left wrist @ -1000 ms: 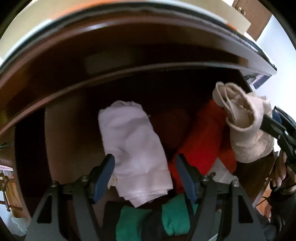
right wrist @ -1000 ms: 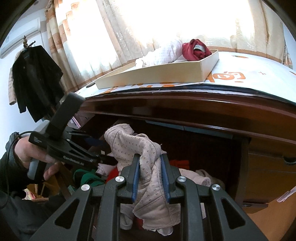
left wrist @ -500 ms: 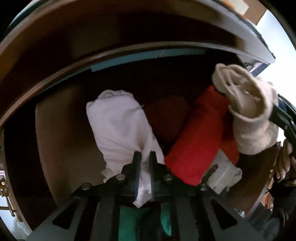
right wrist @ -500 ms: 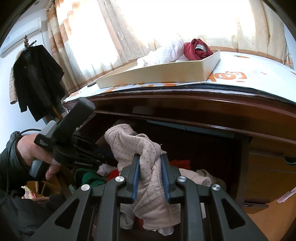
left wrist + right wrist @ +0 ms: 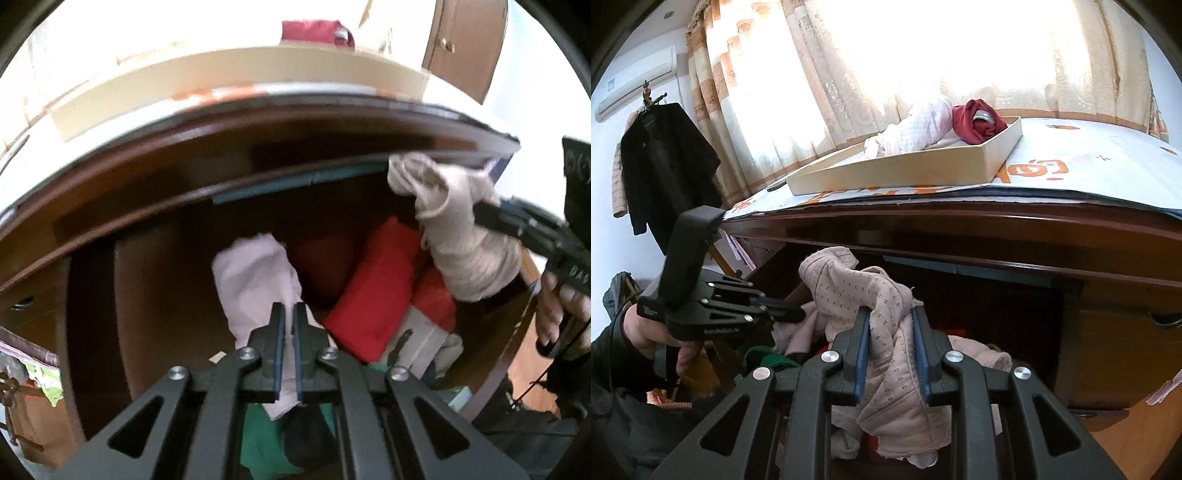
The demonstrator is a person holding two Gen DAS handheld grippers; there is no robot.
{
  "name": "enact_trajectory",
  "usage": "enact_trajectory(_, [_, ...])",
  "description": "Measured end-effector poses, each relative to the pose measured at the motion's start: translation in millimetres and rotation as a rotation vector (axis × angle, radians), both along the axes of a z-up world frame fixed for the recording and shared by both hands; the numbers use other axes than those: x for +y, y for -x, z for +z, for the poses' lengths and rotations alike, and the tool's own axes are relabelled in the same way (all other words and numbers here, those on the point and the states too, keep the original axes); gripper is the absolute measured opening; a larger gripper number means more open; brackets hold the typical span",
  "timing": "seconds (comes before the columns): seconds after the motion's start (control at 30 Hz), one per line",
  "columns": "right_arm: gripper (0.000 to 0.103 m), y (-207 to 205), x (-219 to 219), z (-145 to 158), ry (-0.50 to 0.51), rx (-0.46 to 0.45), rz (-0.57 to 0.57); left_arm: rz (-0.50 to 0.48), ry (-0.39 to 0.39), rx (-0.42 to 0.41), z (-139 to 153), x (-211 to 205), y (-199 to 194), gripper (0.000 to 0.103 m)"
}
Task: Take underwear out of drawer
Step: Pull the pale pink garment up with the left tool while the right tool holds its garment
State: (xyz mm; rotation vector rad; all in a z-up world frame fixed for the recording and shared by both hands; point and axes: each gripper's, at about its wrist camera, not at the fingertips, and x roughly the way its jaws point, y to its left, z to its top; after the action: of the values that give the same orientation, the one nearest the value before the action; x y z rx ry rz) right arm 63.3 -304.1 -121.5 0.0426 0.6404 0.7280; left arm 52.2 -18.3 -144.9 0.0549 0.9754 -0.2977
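Note:
My left gripper (image 5: 288,317) is shut on the near end of a pale pink folded underwear (image 5: 255,280) and holds it lifted above the open wooden drawer (image 5: 155,295). My right gripper (image 5: 890,325) is shut on a beige dotted underwear (image 5: 871,295) and holds it up in front of the drawer opening; this piece also shows at the right of the left wrist view (image 5: 454,229). In the right wrist view the left gripper (image 5: 798,314) shows at the left, its tips on pink cloth.
Red garments (image 5: 373,291), a green one (image 5: 266,439) and a grey-white one (image 5: 424,339) lie in the drawer. A cream tray (image 5: 905,170) with white and dark red clothes (image 5: 975,122) sits on the dresser top (image 5: 1071,177). A black jacket (image 5: 665,166) hangs at left.
My left gripper closed on the pale pink underwear and has lifted it up and back; the dresser top and tray have come into its view. My right gripper still holds the beige piece, barely moved.

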Motion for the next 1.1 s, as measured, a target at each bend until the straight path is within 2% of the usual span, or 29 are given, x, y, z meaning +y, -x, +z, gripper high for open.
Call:
enact_trajectory(0.17, [0.024, 5.9, -1.9, 3.2, -0.018, -0.004, 0.003, 0.017, 0.038, -0.062, 26.1, 8.1, 10.8, 0.001])
enact_trajectory(0.27, [0.024, 6.2, -1.8, 7.0, -0.027, -0.004, 0.011, 0.016, 0.041, -0.063, 30.6, 15.6, 18.0, 0.001])
enact_trajectory(0.33, [0.024, 6.9, -0.4, 9.0, -0.023, -0.012, 0.011, 0.019, 0.031, -0.051, 31.8, 13.1, 12.6, 0.001])
enact_trajectory(0.47, [0.024, 8.5, 0.5, 11.4, -0.036, -0.013, 0.014, 0.02, 0.062, -0.04, 34.3, 8.0, 3.0, 0.001])
enact_trajectory(0.53, [0.024, 8.5, 1.9, 11.3, -0.03, -0.011, 0.018, 0.005, 0.077, -0.014, 25.4, 8.0, 1.5, 0.001])
enact_trajectory(0.63, [0.024, 7.2, 2.6, 10.2, -0.027, -0.008, 0.016, -0.018, 0.05, 0.046, 14.0, 3.2, -0.4, 0.002])
enact_trajectory(0.73, [0.024, 5.8, 2.7, 9.4, -0.031, -0.004, 0.014, -0.012, 0.019, 0.096, 3.2, 0.2, -6.4, 0.011])
enact_trajectory(0.77, [0.024, 5.6, 2.9, 9.2, -0.032, -0.003, 0.016, -0.01, 0.0, 0.107, 0.6, -1.6, -9.0, 0.024])
enact_trajectory(0.8, [0.024, 5.4, 3.3, 9.0, -0.031, -0.002, 0.017, -0.004, -0.02, 0.112, -1.2, -2.8, -11.0, 0.045])
enact_trajectory(0.87, [0.024, 5.0, 3.4, 8.9, -0.031, -0.003, 0.018, 0.011, -0.049, 0.126, -5.5, -3.8, -16.6, 0.067])
enact_trajectory(0.97, [0.024, 3.5, 1.9, 7.9, -0.039, 0.002, 0.016, 0.028, -0.063, 0.182, -16.0, -3.0, -26.1, 0.068])
enact_trajectory(1.03, [0.024, 2.5, 1.4, 6.1, -0.043, 0.008, 0.015, 0.036, -0.008, 0.251, -25.3, 1.5, -32.7, 0.068])
enact_trajectory(1.1, [0.024, 2.3, 1.9, 4.8, -0.044, 0.009, 0.018, 0.035, 0.003, 0.267, -29.5, 3.1, -35.0, 0.067])
